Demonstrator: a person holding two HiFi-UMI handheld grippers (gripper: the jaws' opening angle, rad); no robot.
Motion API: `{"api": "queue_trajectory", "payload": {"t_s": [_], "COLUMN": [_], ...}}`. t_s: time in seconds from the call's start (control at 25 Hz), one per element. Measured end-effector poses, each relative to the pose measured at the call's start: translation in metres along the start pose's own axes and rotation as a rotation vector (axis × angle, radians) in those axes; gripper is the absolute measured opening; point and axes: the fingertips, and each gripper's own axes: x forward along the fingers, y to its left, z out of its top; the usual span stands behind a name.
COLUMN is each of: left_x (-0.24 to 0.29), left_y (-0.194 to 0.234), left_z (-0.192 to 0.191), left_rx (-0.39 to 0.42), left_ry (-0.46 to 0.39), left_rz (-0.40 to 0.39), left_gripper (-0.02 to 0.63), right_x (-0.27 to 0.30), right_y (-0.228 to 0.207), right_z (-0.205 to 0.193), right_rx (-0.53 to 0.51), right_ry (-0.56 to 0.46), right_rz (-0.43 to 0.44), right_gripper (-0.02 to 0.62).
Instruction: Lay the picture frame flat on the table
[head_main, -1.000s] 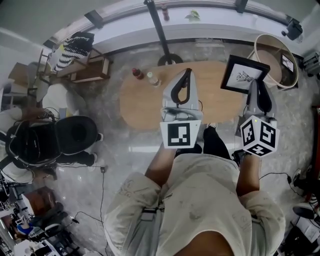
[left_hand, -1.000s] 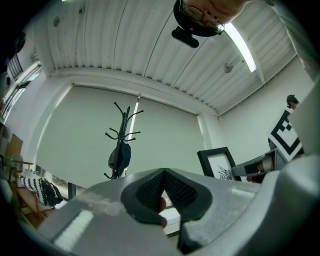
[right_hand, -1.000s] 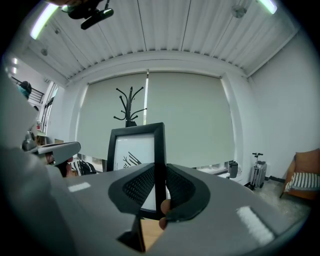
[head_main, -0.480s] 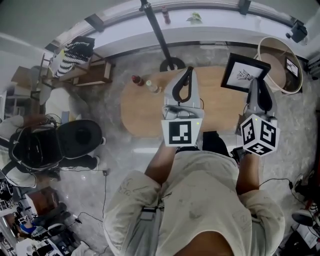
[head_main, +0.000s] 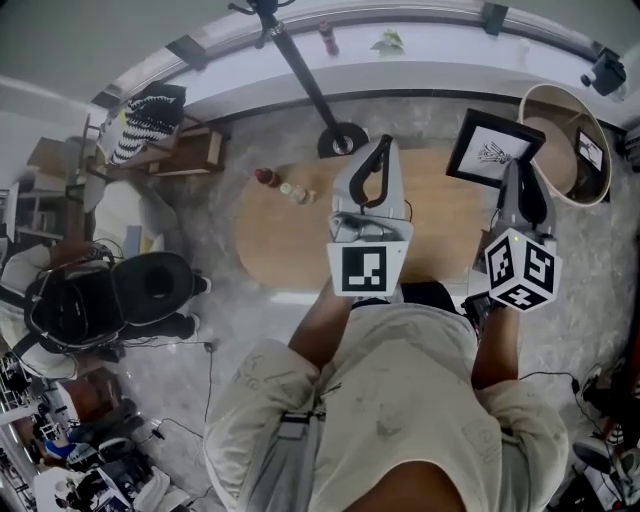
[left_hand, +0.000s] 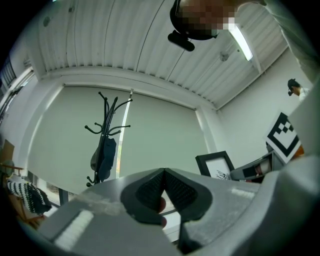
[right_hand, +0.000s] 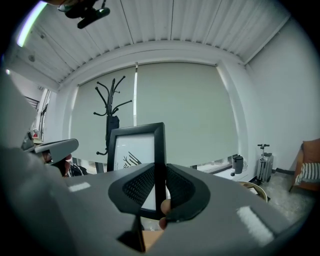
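My right gripper (head_main: 521, 172) is shut on the right side bar of a black picture frame (head_main: 493, 149) with a white print, held up in the air over the right end of the oval wooden table (head_main: 290, 225). In the right gripper view the frame (right_hand: 137, 150) stands upright, its side bar pinched between the two ribbed pads (right_hand: 141, 186). My left gripper (head_main: 378, 150) hovers over the table's middle, its jaws shut with nothing between them. In the left gripper view the pads (left_hand: 151, 189) meet, and the frame (left_hand: 216, 164) shows at the right.
Small bottles (head_main: 283, 186) stand at the table's far left edge. A coat stand's base (head_main: 341, 138) sits behind the table. A round basket (head_main: 567, 140) is on the floor at the right. A black chair (head_main: 110, 295) and a bag stand at the left.
The view has shifted a little; the frame and both grippers now sit slightly higher in the picture. The grip on the frame is unchanged.
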Motion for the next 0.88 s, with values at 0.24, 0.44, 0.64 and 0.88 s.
{"api": "queue_trajectory", "payload": {"t_s": [0.24, 0.44, 0.64, 0.88], "left_x": [0.044, 0.075, 0.099, 0.112], "left_y": [-0.011, -0.022, -0.027, -0.029], "left_z": [-0.012, -0.026, -0.043, -0.071], "left_rx": [-0.001, 0.015, 0.018, 0.009], "left_ry": [0.008, 0.02, 0.035, 0.077], "left_rz": [0.018, 0.028, 0.058, 0.097], "left_gripper": [0.005, 0.005, 0.005, 0.005], "right_x": [0.04, 0.071, 0.105, 0.135], "right_y": [-0.028, -0.053, -0.066, -0.071], "right_z": [-0.007, -0.02, -0.04, -0.066], "right_rx": [0.018, 0.031, 0.106, 0.09], "right_ry": [0.03, 0.066, 0.125, 0.186], "right_rz": [0.015, 0.021, 0.08, 0.115], "right_gripper": [0.074, 0.074, 0.074, 0.074]}}
